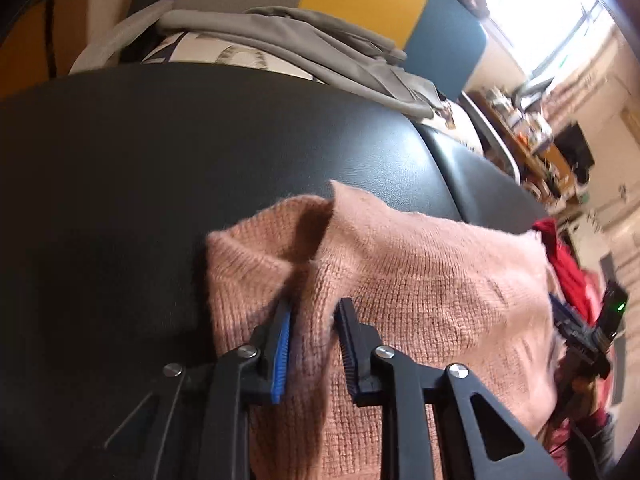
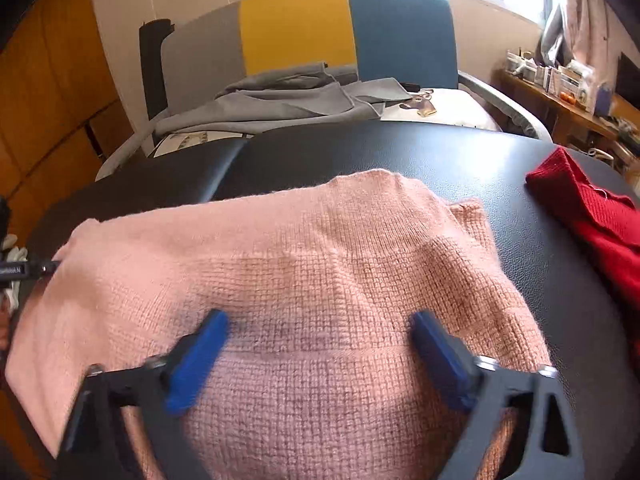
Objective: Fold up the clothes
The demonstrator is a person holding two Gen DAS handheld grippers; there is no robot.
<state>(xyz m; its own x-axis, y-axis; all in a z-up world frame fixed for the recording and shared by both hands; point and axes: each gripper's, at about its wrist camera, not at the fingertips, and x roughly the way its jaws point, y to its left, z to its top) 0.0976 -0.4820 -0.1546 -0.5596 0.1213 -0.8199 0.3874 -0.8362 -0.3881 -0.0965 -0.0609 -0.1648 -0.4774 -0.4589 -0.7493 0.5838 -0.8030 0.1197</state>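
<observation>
The pink sweater (image 2: pixel 304 280) is a fuzzy, coarse rib knit, matt all over. It lies on a dark surface (image 2: pixel 500 160) that looks like finely grained leatherette with a soft sheen. To the right, the red garment (image 2: pixel 592 216) is a denser matt knit. On the far side, the grey garment (image 2: pixel 280 100) is smooth, thin cloth. The left tool (image 1: pixel 314 324) is matt black plastic with ridged pads and shiny metal screws.

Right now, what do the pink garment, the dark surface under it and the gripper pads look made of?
Pink knitted sweater: fuzzy, wool-like yarn, matte; stitch rows and stray fibres show.
Black table top: probably faux leather or vinyl; fine grain, soft sheen, a padded seam.
Blue ribbed pads on the left gripper: likely rubber or moulded plastic.
</observation>
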